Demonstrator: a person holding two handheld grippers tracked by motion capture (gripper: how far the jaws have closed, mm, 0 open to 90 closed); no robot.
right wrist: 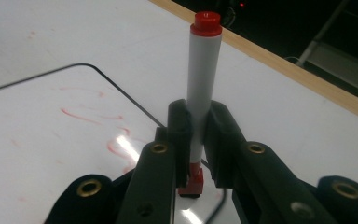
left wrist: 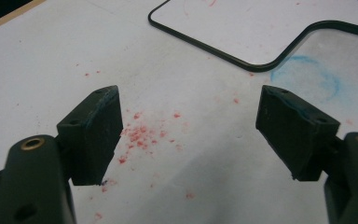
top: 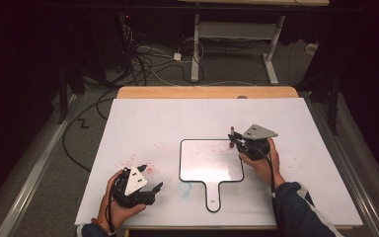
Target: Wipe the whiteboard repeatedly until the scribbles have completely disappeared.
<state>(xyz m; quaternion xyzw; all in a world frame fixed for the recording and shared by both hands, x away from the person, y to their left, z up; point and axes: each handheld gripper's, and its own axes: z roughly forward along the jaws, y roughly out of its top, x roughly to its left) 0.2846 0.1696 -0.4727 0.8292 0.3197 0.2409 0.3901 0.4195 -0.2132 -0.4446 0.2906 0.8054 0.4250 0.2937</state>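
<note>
Right now my right gripper (right wrist: 198, 140) is clamped on a red-capped marker (right wrist: 203, 84), barrel pinched btwn both jaws, cap end pointing away from me, tip end low by the whiteboard (top: 211, 165). Marker sits over the board's far right corner; faint red scribbles (right wrist: 98, 121) on its surface. My left gripper (left wrist: 189, 130) rests near the tabletop's (top: 143, 118) front-left, jaws spread wide w/ nothing btwn them, over red specks (left wrist: 140, 135). Blue smudge (left wrist: 307, 77) just beside the board's edge.
</note>
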